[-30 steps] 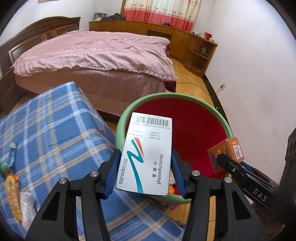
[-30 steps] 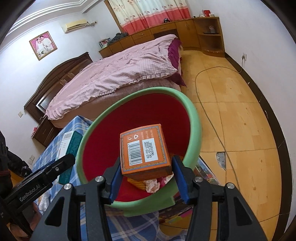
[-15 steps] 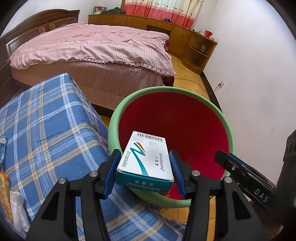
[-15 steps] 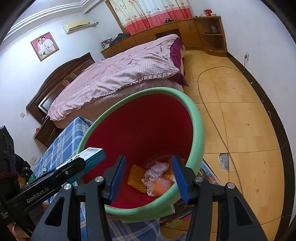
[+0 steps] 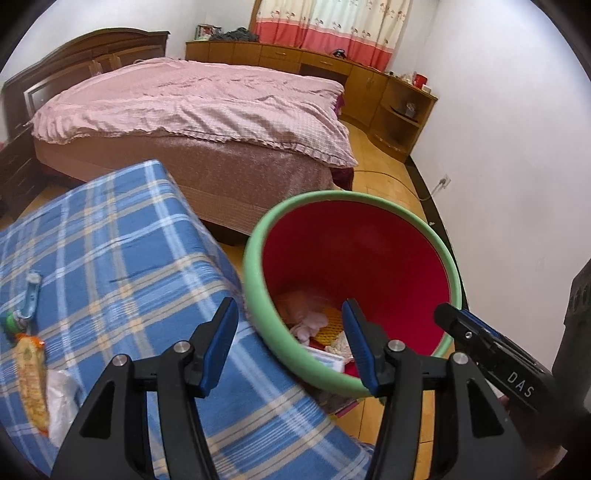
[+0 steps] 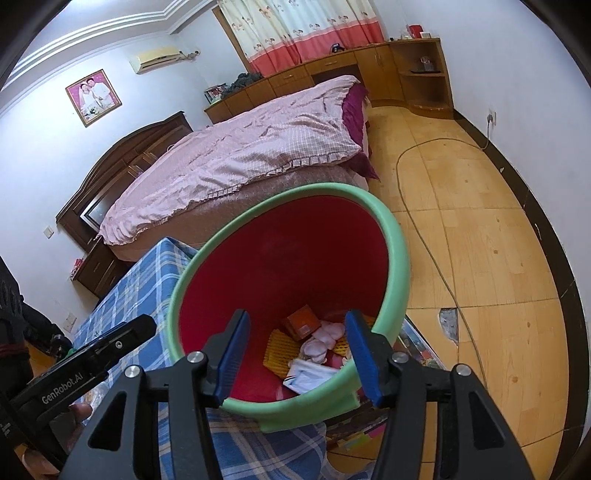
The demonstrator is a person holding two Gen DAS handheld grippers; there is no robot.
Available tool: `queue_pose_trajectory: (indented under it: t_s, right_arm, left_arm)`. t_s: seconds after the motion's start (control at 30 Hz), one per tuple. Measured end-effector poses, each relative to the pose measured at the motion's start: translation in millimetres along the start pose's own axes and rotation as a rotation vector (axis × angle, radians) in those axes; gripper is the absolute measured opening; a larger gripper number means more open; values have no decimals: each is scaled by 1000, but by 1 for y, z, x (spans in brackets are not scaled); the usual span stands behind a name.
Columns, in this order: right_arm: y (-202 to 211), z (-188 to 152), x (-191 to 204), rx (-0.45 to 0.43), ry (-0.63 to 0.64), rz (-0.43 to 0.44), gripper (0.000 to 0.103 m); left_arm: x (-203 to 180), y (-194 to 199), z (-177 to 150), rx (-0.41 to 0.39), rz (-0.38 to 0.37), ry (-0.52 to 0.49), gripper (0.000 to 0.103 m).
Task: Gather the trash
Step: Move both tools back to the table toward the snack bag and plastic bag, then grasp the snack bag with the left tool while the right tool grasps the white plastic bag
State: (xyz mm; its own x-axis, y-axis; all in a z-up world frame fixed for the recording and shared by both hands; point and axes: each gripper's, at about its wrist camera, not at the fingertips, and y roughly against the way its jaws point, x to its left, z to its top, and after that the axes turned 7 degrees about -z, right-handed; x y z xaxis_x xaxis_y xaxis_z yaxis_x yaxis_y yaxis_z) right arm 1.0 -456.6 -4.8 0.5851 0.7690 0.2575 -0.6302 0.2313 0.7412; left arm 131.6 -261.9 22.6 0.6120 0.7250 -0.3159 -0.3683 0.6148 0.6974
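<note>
- Hovering above the bin (image 5: 255, 266), the left gripper (image 5: 290, 341) is empty, its jaws opening with nothing between them.
- The right gripper (image 6: 295, 349) is likewise empty and opening over the bin (image 6: 400, 266).
- An orange box (image 6: 302, 322) and a white box (image 6: 308, 374) lie among scraps at the bin's bottom.
- A snack wrapper (image 5: 31, 380) lies on the plaid-covered desk (image 5: 122, 258).

A wide bed (image 5: 192, 122) under a rumpled pink checked quilt (image 6: 251, 147) is seen against a dark wooden headboard (image 5: 77, 55). Red-and-cream curtains (image 5: 332, 29) are hung above low wooden cabinets (image 6: 325, 70). A framed portrait (image 6: 93, 97) is mounted near a wall air conditioner (image 6: 157, 58).
</note>
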Motion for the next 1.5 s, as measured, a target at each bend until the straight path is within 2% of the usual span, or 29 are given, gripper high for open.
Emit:
queue_pose_trajectory:
  t_s: [0.47, 0.87, 1.13, 1.5]
  right_arm:
    - [32, -12, 50, -25, 53, 65, 59]
    - [43, -28, 101, -13, 114, 126, 61]
    - [37, -44, 125, 15, 148, 145, 62]
    - [22, -58, 135, 60, 164, 109, 63]
  left_arm:
    - [55, 71, -11, -81, 151, 76, 58]
    - [114, 118, -29, -99, 284, 165, 58]
    - [156, 118, -48, -50, 337, 227, 58]
    - [187, 88, -68, 35, 336, 276, 58]
